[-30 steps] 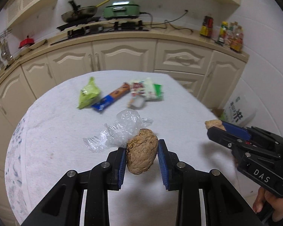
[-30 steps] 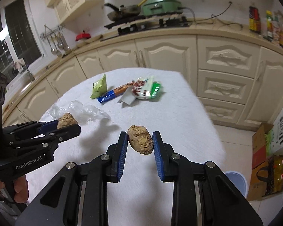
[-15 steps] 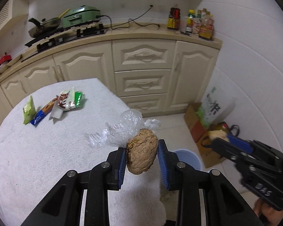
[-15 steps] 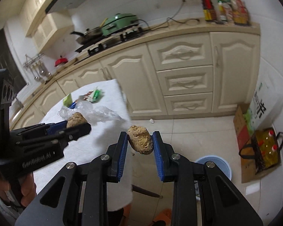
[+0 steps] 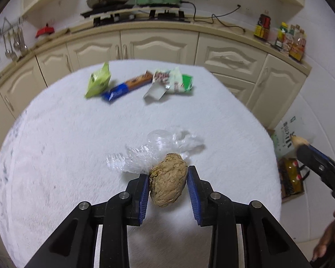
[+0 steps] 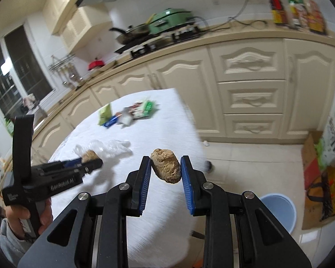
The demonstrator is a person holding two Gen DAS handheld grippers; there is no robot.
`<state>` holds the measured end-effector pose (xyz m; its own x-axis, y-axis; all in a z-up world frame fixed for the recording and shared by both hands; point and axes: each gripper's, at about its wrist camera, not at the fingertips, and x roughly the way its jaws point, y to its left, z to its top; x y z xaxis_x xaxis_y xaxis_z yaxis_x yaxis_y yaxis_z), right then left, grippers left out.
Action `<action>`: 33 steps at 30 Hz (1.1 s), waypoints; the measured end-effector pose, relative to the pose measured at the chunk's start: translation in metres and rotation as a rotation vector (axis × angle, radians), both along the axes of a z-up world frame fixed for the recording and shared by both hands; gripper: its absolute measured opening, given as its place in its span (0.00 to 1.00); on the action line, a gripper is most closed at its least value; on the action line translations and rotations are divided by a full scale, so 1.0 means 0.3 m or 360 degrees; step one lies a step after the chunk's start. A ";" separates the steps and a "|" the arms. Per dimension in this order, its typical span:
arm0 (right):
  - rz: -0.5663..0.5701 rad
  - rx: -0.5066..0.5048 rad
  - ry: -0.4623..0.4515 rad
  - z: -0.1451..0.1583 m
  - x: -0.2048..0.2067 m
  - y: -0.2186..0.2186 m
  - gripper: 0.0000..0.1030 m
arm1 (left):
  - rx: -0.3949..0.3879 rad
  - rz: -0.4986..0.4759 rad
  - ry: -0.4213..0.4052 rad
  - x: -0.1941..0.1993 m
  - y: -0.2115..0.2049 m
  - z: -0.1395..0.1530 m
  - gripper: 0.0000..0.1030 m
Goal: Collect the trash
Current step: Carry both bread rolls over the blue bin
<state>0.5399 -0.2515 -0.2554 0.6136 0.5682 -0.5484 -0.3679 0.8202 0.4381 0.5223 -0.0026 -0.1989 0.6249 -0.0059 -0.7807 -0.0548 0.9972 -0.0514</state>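
My left gripper [image 5: 167,174] hangs over the white-clothed round table [image 5: 55,156] with a brown crumbly lump [image 5: 168,179] between its blue pads. Its jaws are opening, and the pads still touch the lump. Crumpled clear plastic film [image 5: 158,149] trails from the lump's far side. My right gripper [image 6: 165,163] is shut on a smaller brown lump [image 6: 166,168], held in the air past the table's right edge. In the right wrist view the left gripper [image 6: 93,162] shows at the left, its lump [image 6: 90,155] at the tip.
Three snack wrappers lie at the table's far side: a green packet [image 5: 98,82], a blue and orange one [image 5: 127,87], a white and green one [image 5: 173,82]. A blue bucket [image 6: 277,210] stands on the floor right of the table, beside a cardboard box [image 6: 310,160].
Both views swung towards the floor and cabinets to the right, then back towards the table. The left jaws stand slightly wider than before. Each lump stays between its pads.
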 end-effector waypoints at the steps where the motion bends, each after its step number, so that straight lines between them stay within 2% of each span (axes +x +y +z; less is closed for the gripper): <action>1: 0.0022 -0.0002 0.0004 -0.004 0.003 0.027 0.27 | -0.0015 -0.0006 0.0008 -0.001 0.013 -0.002 0.37; 3: 0.0070 -0.0015 0.0022 -0.017 0.012 0.089 0.27 | -0.0029 0.0004 0.0004 -0.001 0.022 -0.004 0.70; 4: 0.0083 -0.0025 0.0029 -0.025 0.014 0.109 0.27 | -0.0035 0.0022 -0.0022 -0.005 0.021 0.000 0.74; 8: 0.0110 -0.0054 0.0061 -0.051 0.013 0.169 0.27 | -0.0017 0.0000 -0.0027 0.018 0.022 -0.002 0.74; 10: 0.0112 -0.0064 0.0064 -0.050 0.011 0.178 0.27 | 0.0011 0.0012 -0.0004 0.034 0.034 -0.026 0.70; 11: 0.0112 -0.0068 0.0063 -0.047 0.010 0.180 0.27 | 0.0016 0.0021 0.0010 0.037 0.043 -0.038 0.63; 12: 0.0110 -0.0075 0.0061 -0.046 0.009 0.183 0.27 | 0.0008 0.0031 0.0030 0.053 0.042 -0.051 0.49; 13: 0.0110 -0.0079 0.0063 -0.043 0.011 0.183 0.27 | -0.0011 0.0038 0.0055 0.059 0.057 -0.065 0.41; 14: 0.0112 -0.0082 0.0065 -0.044 0.011 0.181 0.27 | -0.0011 0.0049 0.0062 0.066 0.064 -0.072 0.40; 15: 0.0112 -0.0085 0.0064 -0.043 0.009 0.181 0.27 | 0.0002 0.0056 0.0043 0.059 0.069 -0.072 0.31; 16: 0.0111 -0.0090 0.0065 -0.041 0.007 0.181 0.27 | -0.0012 0.0041 0.0050 0.058 0.076 -0.068 0.28; 27: 0.0115 -0.0074 0.0037 -0.023 -0.027 0.181 0.27 | -0.0028 0.0036 0.0052 -0.092 0.137 -0.051 0.28; 33: 0.0057 -0.0066 0.0006 -0.007 -0.060 0.112 0.27 | -0.0001 -0.0106 -0.0024 -0.077 -0.020 0.008 0.28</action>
<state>0.5218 -0.2178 -0.2575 0.5914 0.5664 -0.5740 -0.3956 0.8240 0.4055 0.4993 -0.0086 -0.1965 0.6348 -0.0484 -0.7712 0.0123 0.9985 -0.0526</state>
